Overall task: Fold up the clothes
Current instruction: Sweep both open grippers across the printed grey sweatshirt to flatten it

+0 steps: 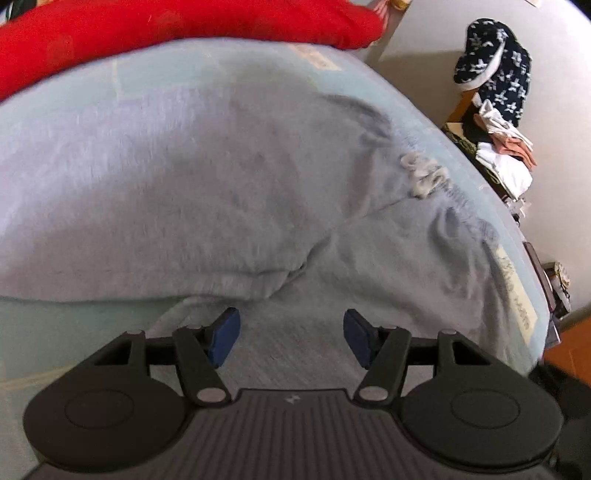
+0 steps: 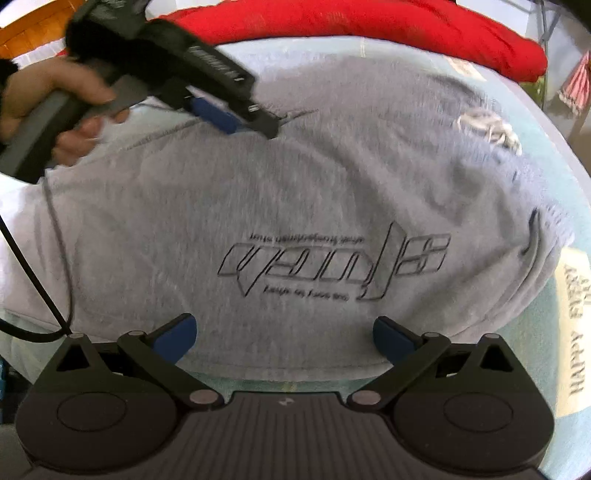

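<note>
Clearly the grey sweatshirt [image 2: 295, 206], spread on the pale bedsheet [image 2: 576, 206], is soft, limp and light; I'd pinch it at a hem or seam edge. My right gripper [image 2: 284, 341] and left gripper [image 1: 291, 338] hover over it, jaws released, holding nothing.

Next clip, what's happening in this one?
A person is folding a grey sweatshirt spread on a pale blue bed, using handheld tongs. Both the left tongs and the right tongs are open above the cloth, gripping nothing. A red pillow lies at the far edge.
</note>
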`<state>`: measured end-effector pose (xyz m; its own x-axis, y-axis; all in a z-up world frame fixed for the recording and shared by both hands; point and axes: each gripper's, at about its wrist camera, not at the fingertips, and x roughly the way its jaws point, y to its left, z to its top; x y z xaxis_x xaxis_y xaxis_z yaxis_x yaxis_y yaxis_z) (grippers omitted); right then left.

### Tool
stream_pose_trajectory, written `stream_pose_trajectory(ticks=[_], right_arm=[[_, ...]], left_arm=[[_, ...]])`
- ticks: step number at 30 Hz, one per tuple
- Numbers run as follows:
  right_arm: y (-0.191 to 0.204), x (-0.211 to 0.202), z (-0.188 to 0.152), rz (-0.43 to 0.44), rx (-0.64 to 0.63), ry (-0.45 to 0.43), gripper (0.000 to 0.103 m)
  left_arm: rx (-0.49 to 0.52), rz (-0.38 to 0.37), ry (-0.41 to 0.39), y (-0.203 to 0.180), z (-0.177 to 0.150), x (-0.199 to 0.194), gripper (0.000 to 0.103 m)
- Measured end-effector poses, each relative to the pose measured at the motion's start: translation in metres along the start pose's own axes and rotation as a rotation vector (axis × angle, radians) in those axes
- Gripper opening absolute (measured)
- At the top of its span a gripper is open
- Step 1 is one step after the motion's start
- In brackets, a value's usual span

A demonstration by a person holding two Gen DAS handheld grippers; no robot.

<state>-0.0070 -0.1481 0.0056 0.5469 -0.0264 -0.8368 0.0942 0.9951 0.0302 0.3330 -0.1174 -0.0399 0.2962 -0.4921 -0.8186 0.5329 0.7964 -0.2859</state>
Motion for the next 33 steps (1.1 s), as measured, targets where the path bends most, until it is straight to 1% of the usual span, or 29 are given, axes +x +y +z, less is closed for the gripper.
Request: stream_pose_trajectory(ticks=[3, 5, 9, 11, 12, 14, 15, 16, 18, 20, 22, 26, 30, 33], right_arm=[[-0.011, -0.016, 0.013, -0.018, -0.038, -0.073, 0.103], [-0.021, -0.020, 0.024, -0.038, -0.066, -0.120, 0.103], [-0.049, 0.004, 0.046, -0.107, -0.083, -0.163, 0.103], [-0.065, 0.020, 0.049, -0.127, -0.040, -0.143, 0.103], [-0.073, 0.028, 0.047, -0.121, -0.008, -0.107, 0.103], [-0.088, 0.036, 0.035, -0.118, 0.057, -0.042, 0.103], [-0.095, 0.035, 0.028, -0.111, 0.082, -0.033, 0.103], [-0.099, 0.031, 0.020, -0.095, 0.099, -0.046, 0.103], [-0.101, 0.027, 0.010, -0.086, 0.096, -0.047, 0.103], [-0.096, 0.030, 0.011, -0.106, 0.079, -0.036, 0.103], [-0.095, 0.034, 0.017, -0.129, 0.092, -0.014, 0.103], [-0.093, 0.038, 0.020, -0.152, 0.112, -0.003, 0.103], [-0.089, 0.034, 0.013, -0.159, 0.107, -0.015, 0.103], [-0.088, 0.032, 0.009, -0.161, 0.100, -0.019, 0.103]], left_arm=[[0.061, -0.006, -0.068, -0.010, 0.018, -0.010, 0.064], [0.080, -0.021, -0.097, -0.013, 0.030, -0.002, 0.066], [0.057, -0.049, -0.068, -0.008, 0.035, 0.035, 0.066], [0.045, -0.031, -0.042, -0.004, 0.030, 0.054, 0.065], [0.036, -0.020, -0.034, 0.000, 0.026, 0.061, 0.065], [0.034, -0.031, -0.052, 0.002, 0.023, 0.060, 0.066], [0.042, -0.030, -0.059, 0.002, 0.023, 0.055, 0.066], [0.043, -0.030, -0.062, 0.003, 0.024, 0.049, 0.065], [0.044, -0.028, -0.070, 0.004, 0.026, 0.037, 0.065], [0.038, -0.035, -0.074, 0.006, 0.028, 0.022, 0.065], [0.039, -0.030, -0.076, 0.007, 0.024, 0.004, 0.065], [0.029, -0.011, -0.032, 0.015, -0.004, -0.028, 0.066], [0.017, 0.044, 0.037, 0.019, -0.055, -0.045, 0.066], [-0.004, 0.112, 0.072, 0.018, -0.095, -0.055, 0.066]])
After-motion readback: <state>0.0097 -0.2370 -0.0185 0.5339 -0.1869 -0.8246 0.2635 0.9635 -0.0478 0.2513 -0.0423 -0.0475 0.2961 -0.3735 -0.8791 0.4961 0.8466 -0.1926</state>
